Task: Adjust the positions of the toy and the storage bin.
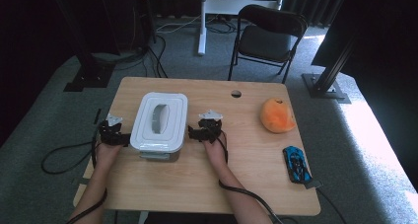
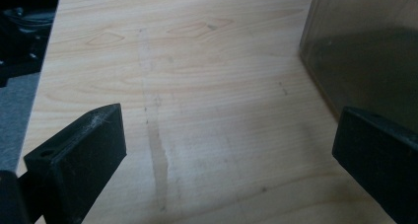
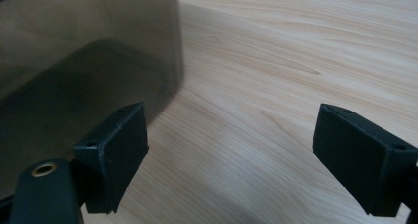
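Glossy plastic container (image 1: 158,120), matt wooden table (image 1: 207,179)

Orange plush (image 1: 277,115), blue toy car (image 1: 296,164), chair (image 1: 268,34)

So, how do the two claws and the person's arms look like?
Each claw, left and right, is black with two blocky matte jaws that have small screw holes, and has a grey three-cornered plate on top. A black cable trails from each. The forearms are bare, no sleeves visible.

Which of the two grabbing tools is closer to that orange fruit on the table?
The right gripper. It sits just right of the white-lidded box, on the side facing the orange fruit. The left gripper sits on the box's far side, with the box between it and the fruit.
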Demonstrator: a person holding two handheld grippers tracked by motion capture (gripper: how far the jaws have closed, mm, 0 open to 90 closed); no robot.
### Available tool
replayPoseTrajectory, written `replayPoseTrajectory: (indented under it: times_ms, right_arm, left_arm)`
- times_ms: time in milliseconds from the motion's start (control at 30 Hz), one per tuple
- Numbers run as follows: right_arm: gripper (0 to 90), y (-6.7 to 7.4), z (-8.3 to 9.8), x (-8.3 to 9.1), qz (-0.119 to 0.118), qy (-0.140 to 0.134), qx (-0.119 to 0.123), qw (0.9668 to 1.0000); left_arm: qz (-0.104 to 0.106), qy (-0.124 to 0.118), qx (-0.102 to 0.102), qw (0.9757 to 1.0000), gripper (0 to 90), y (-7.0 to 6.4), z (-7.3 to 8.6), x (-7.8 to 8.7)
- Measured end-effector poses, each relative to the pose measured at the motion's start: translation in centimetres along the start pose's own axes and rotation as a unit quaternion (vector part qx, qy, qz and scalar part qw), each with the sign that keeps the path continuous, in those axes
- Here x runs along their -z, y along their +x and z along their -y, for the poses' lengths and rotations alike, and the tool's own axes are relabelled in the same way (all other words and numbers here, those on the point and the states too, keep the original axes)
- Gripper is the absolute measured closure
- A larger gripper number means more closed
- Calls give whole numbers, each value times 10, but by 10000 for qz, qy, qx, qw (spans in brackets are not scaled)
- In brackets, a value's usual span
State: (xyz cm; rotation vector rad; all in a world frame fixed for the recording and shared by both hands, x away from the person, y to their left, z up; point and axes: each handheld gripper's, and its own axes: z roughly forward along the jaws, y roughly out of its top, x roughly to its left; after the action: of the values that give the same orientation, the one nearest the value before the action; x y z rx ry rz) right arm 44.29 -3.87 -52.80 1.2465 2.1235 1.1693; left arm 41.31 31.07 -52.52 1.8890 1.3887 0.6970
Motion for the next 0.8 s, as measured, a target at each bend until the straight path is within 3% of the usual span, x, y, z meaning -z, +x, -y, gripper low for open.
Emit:
replayPoseTrajectory:
  times_ms: [100,167,300,400,500,567,667,800]
  right_arm:
    - [131,3,-2,-1,-19,-57,-9,10000]
    - [132,4,-2,-3,-121,-74,-83,9999]
    - [137,9,-5,-3,-38,-60,76,9999]
    - [142,6,-5,-1,-158,-133,-90,9997]
    - [153,2,-4,-1,-154,-89,-101,9998]
    - [161,1,-3,0,-110,-69,-86,9999]
    - [163,0,-2,3,-6,-61,-14,10000]
    - [171,-5,-2,5,-26,-15,1,10000]
  left_arm:
    - [53,-106,-4,9999,4,-2,-6,0]
    - [7,-137,-137,9998,4,-4,-10,2]
    - [6,-146,-267,9995,4,-7,-15,5]
    - [159,-124,-275,9994,4,-11,-17,6]
    - [282,-165,-324,9989,4,-18,-19,6]
    - [143,-232,-390,9989,5,-24,-20,7]
    - [116,-268,-312,9991,5,-28,-22,6]
    - [128,-241,-379,9989,5,-34,-23,6]
